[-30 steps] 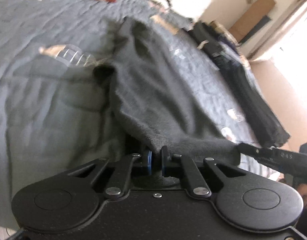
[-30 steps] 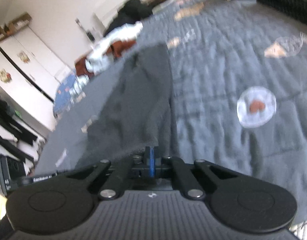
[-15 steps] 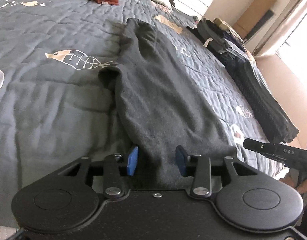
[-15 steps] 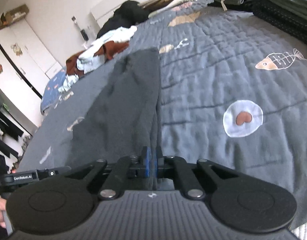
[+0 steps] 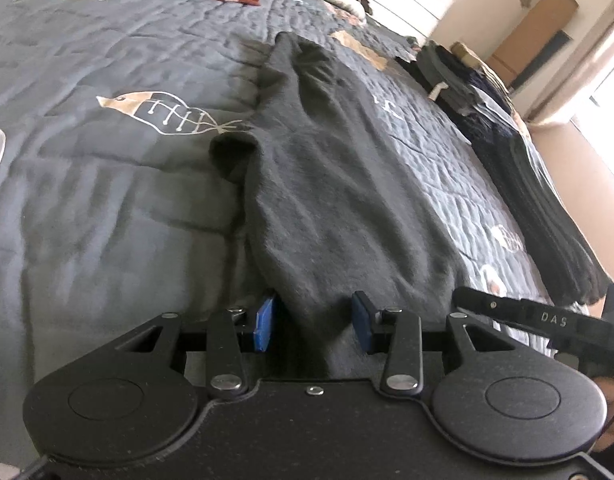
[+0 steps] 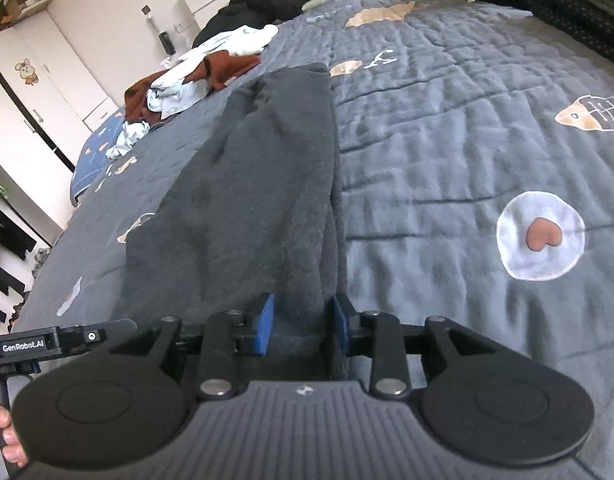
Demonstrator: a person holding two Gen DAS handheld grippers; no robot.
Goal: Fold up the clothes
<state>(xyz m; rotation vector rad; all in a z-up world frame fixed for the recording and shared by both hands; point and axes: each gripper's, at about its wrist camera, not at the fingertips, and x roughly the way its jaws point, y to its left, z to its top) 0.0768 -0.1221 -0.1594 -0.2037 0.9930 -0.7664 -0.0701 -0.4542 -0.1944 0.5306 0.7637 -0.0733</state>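
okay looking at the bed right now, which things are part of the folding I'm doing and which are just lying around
Part of the job:
- dark grey garment
- left claw, open
- right claw, jaws just opened, garment edge between them

Just lying about:
- heap of brown and pale clothes
- stack of folded clothes
- patterned quilt

Right claw [image 6: 299, 322], jaws just opening, straddles the dark garment's [image 6: 263, 184] near edge.

The left claw [image 5: 313, 322] is angled downward, its blue pads parted and pressed on nothing. The right claw [image 6: 299, 322] is pitched down likewise; its jaws have just been opening, with dark cloth between them ungripped.
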